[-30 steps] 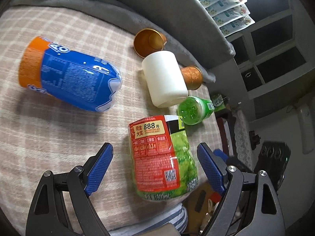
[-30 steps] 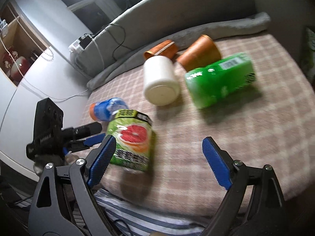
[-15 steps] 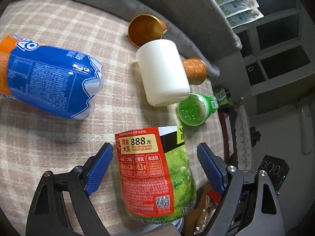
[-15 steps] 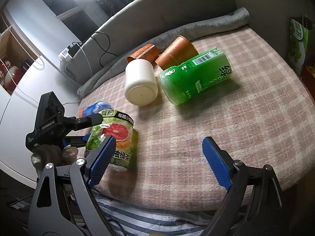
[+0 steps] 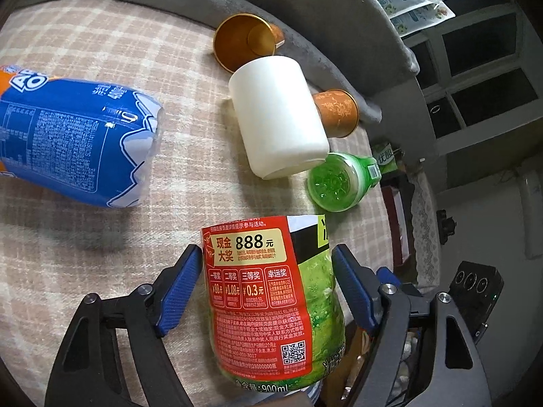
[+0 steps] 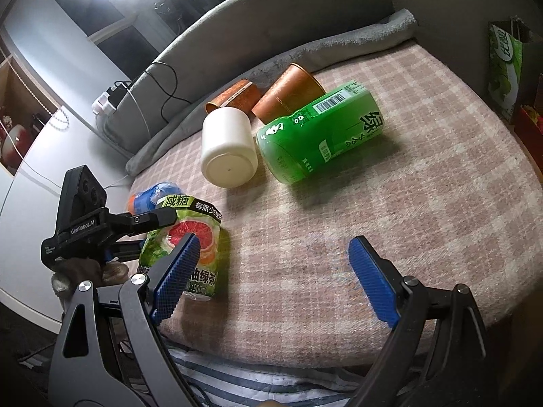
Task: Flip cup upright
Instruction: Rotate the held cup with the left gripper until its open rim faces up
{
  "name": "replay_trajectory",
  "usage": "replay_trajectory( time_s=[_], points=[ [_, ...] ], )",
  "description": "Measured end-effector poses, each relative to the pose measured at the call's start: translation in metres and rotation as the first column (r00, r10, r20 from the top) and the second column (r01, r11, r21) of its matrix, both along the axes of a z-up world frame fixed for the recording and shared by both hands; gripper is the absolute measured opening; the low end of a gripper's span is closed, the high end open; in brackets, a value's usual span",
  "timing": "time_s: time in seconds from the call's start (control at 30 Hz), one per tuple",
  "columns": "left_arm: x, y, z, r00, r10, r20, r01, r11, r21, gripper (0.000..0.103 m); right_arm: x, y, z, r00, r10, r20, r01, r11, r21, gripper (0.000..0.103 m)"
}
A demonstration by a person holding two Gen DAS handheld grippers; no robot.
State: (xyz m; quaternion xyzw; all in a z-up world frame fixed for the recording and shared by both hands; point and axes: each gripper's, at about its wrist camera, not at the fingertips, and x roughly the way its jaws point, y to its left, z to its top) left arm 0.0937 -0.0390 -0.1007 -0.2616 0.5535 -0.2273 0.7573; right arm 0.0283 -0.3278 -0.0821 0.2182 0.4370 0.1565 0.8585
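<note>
Cups lie tipped on my checked blanket (image 6: 424,176).
Left gripper (image 5: 268,288) fingers straddle the grapefruit tea bottle (image 5: 271,302), barely apart; right gripper (image 6: 271,271) wide, empty; white cup (image 6: 228,147) on its side.

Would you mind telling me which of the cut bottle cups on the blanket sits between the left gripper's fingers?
The red-and-green grapefruit tea cup. The blue one and the plain green one lie farther off, on their sides.

Cup (image 6: 228,147) lies btwn two bottles (image 6: 320,137) (image 6: 185,244), on blanket (image 6: 424,186)
</note>
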Motion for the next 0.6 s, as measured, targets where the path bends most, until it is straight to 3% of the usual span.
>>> replay_trajectory(
  time_s=[0.6],
  points=[
    [-0.015, -0.014, 0.034, 0.981, -0.027, 0.192, 0.004, 0.993, 0.119, 0.075, 0.000, 0.003, 0.003, 1.000, -0.004, 0.014, 0.004, 1.000, -0.017, 0.092]
  ],
)
